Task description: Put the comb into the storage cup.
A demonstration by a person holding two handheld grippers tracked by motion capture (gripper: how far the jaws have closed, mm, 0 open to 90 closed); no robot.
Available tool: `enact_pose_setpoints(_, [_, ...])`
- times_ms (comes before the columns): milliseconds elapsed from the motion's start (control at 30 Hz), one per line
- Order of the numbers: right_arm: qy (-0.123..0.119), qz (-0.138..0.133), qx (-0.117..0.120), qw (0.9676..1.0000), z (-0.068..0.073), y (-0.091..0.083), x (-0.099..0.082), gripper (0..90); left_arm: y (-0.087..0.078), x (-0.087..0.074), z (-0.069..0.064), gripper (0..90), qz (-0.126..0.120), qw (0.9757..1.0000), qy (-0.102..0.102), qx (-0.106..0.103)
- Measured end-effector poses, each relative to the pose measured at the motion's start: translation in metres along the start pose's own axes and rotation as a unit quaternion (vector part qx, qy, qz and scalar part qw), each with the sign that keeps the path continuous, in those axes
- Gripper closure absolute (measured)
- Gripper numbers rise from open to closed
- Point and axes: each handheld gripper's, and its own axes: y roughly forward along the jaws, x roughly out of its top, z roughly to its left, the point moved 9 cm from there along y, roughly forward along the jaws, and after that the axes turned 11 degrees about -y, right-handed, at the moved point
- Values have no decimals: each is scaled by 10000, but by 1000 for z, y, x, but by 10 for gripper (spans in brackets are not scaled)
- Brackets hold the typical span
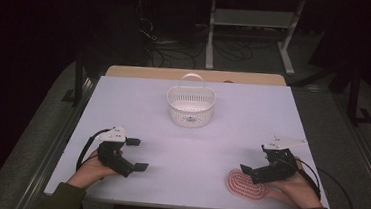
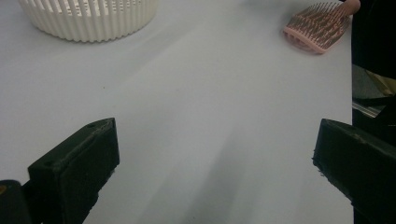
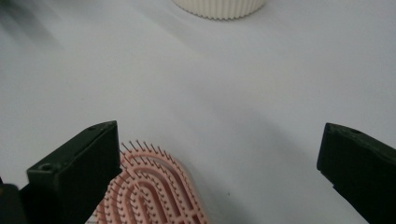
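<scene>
We find the pink hairbrush point(image 1: 246, 185) lying bristles up on the white table point(image 1: 195, 150), at the lower right of the high view, close to the table's near edge. The right gripper point(image 1: 254, 161) sits just above and to the right of it there, held in the person's right hand point(image 1: 294, 189). Its jaws stand wide apart. In the right gripper view the brush point(image 3: 154, 191) lies at the bottom centre-left, partly behind the left jaw, and the jaws do not press on it. We record nothing held between them.

The left gripper point(image 1: 137, 154) appears at the lower left of the high view, in the person's left hand point(image 1: 89, 173), well apart from the brush. Its jaws are also spread wide. In the left gripper view, bare table surface lies between the two black jaws, and the brush point(image 2: 319, 25) shows at the upper right of that frame, near the table's edge.

A white slotted basket point(image 1: 190, 106) with a looped handle stands upright at the upper centre of the high view, well apart from both grippers and from the brush. Its ribbed wall point(image 2: 88, 21) shows at the upper left of the left gripper view and along the top edge of the right gripper view point(image 3: 219, 7).
</scene>
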Motion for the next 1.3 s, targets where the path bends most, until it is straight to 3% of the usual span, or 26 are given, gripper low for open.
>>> enact_pose_setpoints(200, [-137, -75, 43, 9999, 0, 6, 12, 0, 0, 0, 0, 1, 0, 10000, 7, 3])
enact_pose_setpoints(467, [-224, -31, 103, 9997, 1, 9, 14, 0, -1, 0, 1, 1, -10, 10000, 4, 13])
enact_pose_setpoints(767, [-235, 29, 80, 9997, -4, 3, 3, 0, -1, 0, 1, 1, 14, 10000, 36, 21])
enact_pose_setpoints(1300, [-281, 128, 256, 9992, -7, -9, -15, 0, 0, -1, 0, 1, 50, 10000, 50, 40])
